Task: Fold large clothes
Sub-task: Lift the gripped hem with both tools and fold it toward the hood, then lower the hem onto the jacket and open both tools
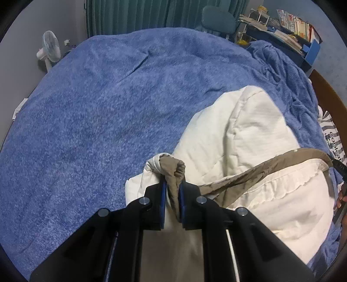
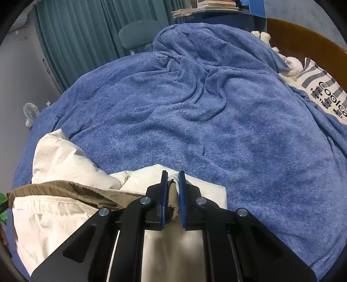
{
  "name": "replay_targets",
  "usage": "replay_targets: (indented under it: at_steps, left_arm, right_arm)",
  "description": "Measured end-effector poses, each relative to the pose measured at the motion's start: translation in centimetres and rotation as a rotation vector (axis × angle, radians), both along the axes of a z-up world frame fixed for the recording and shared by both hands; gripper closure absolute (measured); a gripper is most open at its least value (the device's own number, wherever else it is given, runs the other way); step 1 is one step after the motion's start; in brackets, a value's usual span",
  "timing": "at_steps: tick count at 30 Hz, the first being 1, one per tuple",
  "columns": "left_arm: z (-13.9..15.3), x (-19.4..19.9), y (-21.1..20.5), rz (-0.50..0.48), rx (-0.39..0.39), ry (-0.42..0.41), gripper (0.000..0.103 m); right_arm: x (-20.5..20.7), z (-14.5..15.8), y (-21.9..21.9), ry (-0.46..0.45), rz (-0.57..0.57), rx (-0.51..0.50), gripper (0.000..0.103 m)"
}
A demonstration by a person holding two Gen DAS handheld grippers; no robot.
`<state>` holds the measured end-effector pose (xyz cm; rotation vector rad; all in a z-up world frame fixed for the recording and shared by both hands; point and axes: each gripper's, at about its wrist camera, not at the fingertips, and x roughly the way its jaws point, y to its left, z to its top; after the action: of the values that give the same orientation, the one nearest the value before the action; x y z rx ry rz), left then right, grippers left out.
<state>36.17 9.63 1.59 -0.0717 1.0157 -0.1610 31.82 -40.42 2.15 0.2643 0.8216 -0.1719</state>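
The cream garment (image 1: 249,138) lies bunched on the blue blanket (image 1: 97,108) that covers the bed. In the left wrist view it spreads to the right of and ahead of the left hand-held gripper (image 1: 172,186). A tan band (image 1: 260,169), part of the same garment or its lining, runs across the cream fabric from the jaws toward the right edge of the view.

Left hand-held gripper: jaws nearly closed, clamped on a gathered fold of tan and cream fabric. The fold bulges out just beyond the blue pads (image 1: 163,195) and fills the narrow gap between them.

Right hand-held gripper (image 2: 172,180): jaws nearly closed, clamped on a fold of the cream garment (image 2: 65,160), with tan fabric visible between the blue pads (image 2: 181,188). The rest of the garment lies to the left of and below this gripper, and the tan band (image 2: 65,191) runs leftward from the jaws.

Ahead of both grippers, the blue blanket (image 2: 216,119) extends across the bed, smooth in the left view and heavily wrinkled in the right view.

Farther out:
- A striped pillow (image 2: 321,86) with printing, to the far right of the right gripper, against a brown headboard (image 2: 303,34).
- A green curtain (image 1: 141,15) and a teal chair (image 1: 216,19) beyond the bed.
- A white fan (image 1: 48,51), far left of the left gripper.
- A cluttered shelf (image 1: 288,28), upper right.
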Motion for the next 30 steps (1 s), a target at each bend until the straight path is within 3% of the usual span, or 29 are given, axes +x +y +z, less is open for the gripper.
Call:
replay_targets:
  at_steps: [4, 7, 8, 9, 10, 11, 12, 16, 21, 26, 30]
  left_arm:
    - [-0.8, 0.2, 0.0, 0.012, 0.01, 0.025, 0.091]
    - [-0.6, 0.1, -0.1, 0.026, -0.001, 0.024, 0.086]
    - [-0.4, -0.2, 0.1, 0.028, -0.014, 0.017, 0.077]
    - [0.1, -0.7, 0.2, 0.029, -0.027, -0.01, 0.068]
    - [0.5, -1.3, 0.3, 0.042, -0.016, -0.043, 0.04]
    - [1.1, -2.2, 0.6, 0.057, 0.0, -0.083, 0.02]
    - [1.8, -3.2, 0.8, 0.061, 0.006, -0.131, 0.015]
    - [3.2, -7.5, 0.1, 0.007, 0.006, -0.207, 0.012]
    - [1.8, -14.0, -3.3, -0.087, 0.031, -0.208, 0.011]
    - [-1.2, -19.5, -5.9, -0.163, -0.04, -0.151, 0.011]
    - [-2.4, -21.9, -8.7, -0.223, 0.062, -0.199, 0.011]
  right_arm:
    - [0.7, -0.3, 0.6, -0.015, 0.02, -0.046, 0.09]
    - [0.6, 0.0, 0.7, -0.017, 0.017, -0.053, 0.082]
    - [0.2, 0.2, 0.7, -0.025, 0.016, -0.047, 0.074]
    - [-0.2, 0.5, 0.9, -0.035, 0.02, -0.036, 0.055]
    - [-0.8, 0.9, 1.1, -0.048, 0.032, -0.03, 0.045]
    - [-1.3, 1.2, 1.4, -0.059, 0.048, -0.033, 0.037]
    - [-1.9, 1.5, 2.0, -0.068, 0.075, -0.046, 0.037]
    - [-5.0, 2.2, 4.4, -0.058, 0.156, -0.092, 0.037]
    - [-11.7, 2.1, 7.8, -0.075, 0.278, -0.068, 0.026]
    - [-17.1, 0.1, 10.4, -0.038, 0.351, -0.102, 0.026]
    - [-19.4, -1.2, 11.1, -0.011, 0.36, -0.155, 0.022]
